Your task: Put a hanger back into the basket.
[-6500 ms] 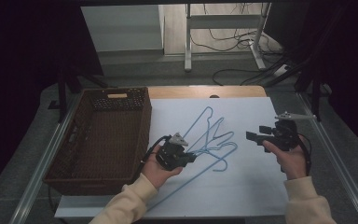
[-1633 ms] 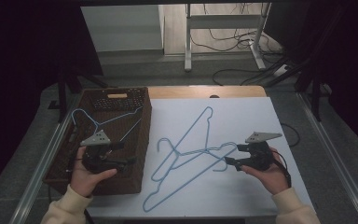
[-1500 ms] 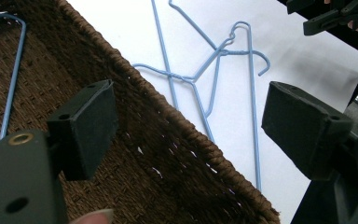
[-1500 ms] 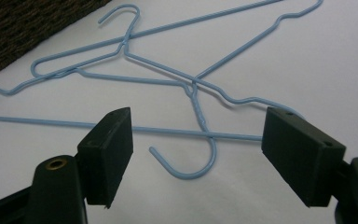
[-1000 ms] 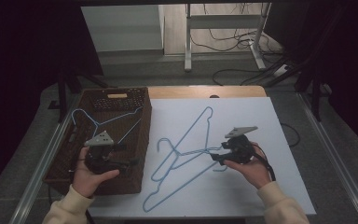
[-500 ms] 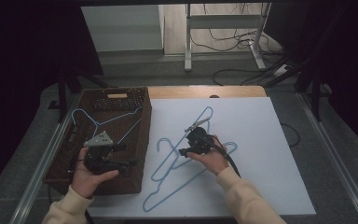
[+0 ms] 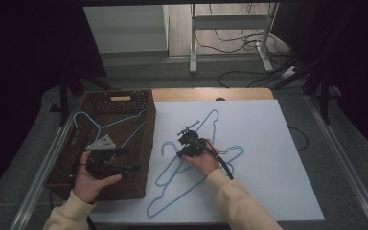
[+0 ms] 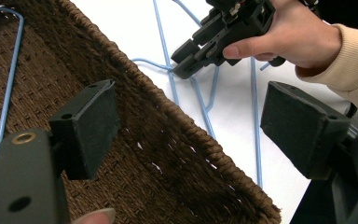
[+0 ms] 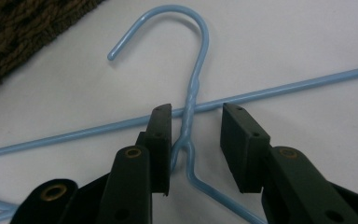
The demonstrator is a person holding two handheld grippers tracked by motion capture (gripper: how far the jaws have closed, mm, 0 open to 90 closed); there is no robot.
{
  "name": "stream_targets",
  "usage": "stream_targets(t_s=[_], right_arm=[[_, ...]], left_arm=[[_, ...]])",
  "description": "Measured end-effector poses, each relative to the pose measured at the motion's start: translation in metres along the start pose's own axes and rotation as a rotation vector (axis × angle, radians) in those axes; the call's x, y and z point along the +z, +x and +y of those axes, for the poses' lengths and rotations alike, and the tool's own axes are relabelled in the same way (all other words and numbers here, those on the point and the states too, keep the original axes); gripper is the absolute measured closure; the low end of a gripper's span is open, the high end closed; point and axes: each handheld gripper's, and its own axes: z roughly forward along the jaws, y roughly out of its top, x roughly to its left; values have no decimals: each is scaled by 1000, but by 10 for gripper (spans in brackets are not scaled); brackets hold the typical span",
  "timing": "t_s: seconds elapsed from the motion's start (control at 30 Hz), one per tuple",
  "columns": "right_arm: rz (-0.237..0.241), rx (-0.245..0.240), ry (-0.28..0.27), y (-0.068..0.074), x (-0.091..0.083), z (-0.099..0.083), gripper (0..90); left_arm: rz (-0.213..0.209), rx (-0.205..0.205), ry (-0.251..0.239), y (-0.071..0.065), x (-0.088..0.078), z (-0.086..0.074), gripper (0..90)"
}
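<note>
One thin light-blue wire hanger [image 7: 106, 125] is already lying inside the dark-brown woven wicker basket [image 7: 146, 143], just ahead of the left gripper [image 7: 123, 160], which is hovering over the basket with its jaws spread wide and nothing between them. So one hanger is looking done. By my reading, the hangers to the right of that gripper, on the white table sheet [image 7: 278, 158], are still waiting to go in: a second light-blue wire hanger [image 9: 193, 93] under the right gripper [image 7: 186, 133], and at least one more blue hanger [image 7: 210, 120] crossing beyond it.

The right gripper's jaws have just been closing, and they are straddling the second hanger's twisted neck; the left pad is sitting close against the wire while the right pad is standing clear, so the grip is not yet clenched.

The high view is giving the whole layout and the count of hangers. The left gripper view is showing the basket's rim from inside and the right gripper [image 8: 191, 56] beyond it, low over the wire. The right gripper view alone is revealing that the neck sits between the pads with a gap remaining, the hook curling away ahead of the jaws toward the basket's corner.
</note>
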Motion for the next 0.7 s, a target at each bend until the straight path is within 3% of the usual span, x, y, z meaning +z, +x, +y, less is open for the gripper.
stream_targets(t_s=[0.27,0.5,0.7], right_arm=[[-72,-17,12,5,1,1,787],[-48,8,1,3,-5,0,830],[-47,-9,-52,3,-27,-6,857]], left_arm=[[-3,6,6,-2,2,0,196],[-5,12,8,-5,3,1,198],[-16,31,18,-12,8,3,200]])
